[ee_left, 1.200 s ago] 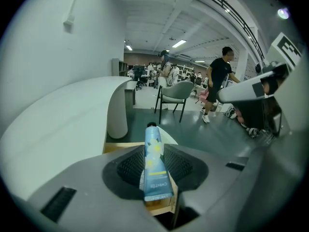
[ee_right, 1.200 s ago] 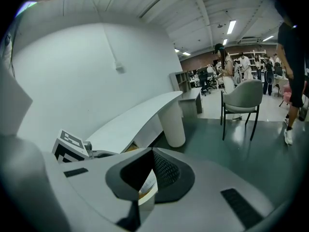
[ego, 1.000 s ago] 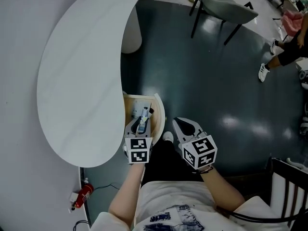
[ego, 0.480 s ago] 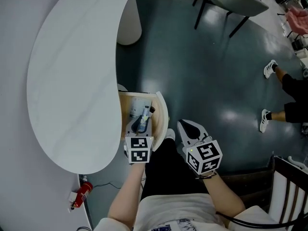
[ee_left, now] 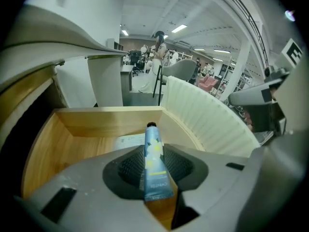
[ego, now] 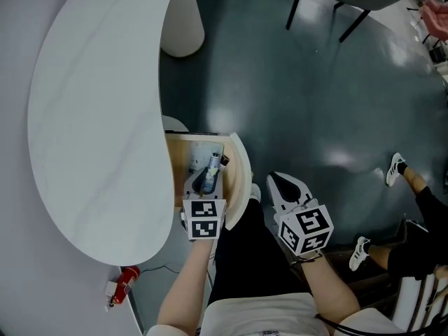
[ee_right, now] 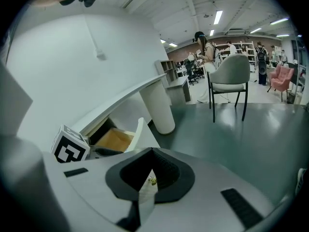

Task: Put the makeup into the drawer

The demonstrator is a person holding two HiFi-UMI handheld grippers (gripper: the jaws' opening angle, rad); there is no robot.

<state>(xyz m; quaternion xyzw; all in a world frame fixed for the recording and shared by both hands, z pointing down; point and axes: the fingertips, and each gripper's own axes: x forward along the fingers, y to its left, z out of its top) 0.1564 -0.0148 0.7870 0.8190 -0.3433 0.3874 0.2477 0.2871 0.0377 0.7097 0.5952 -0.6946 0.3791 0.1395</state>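
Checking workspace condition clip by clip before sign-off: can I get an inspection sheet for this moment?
Surface: white curved tabletop; the wooden drawer under it stands open.
Job's things: blue tube, held over the drawer, not yet laid down.
Clutter: white paper flat on the drawer floor.
Grippers: left gripper shut on the tube; right gripper shut, nothing seen held.
Cables: black cable by the person's right arm.
Surroundings: dark glossy floor, chair, red extinguisher, a person's shoe.
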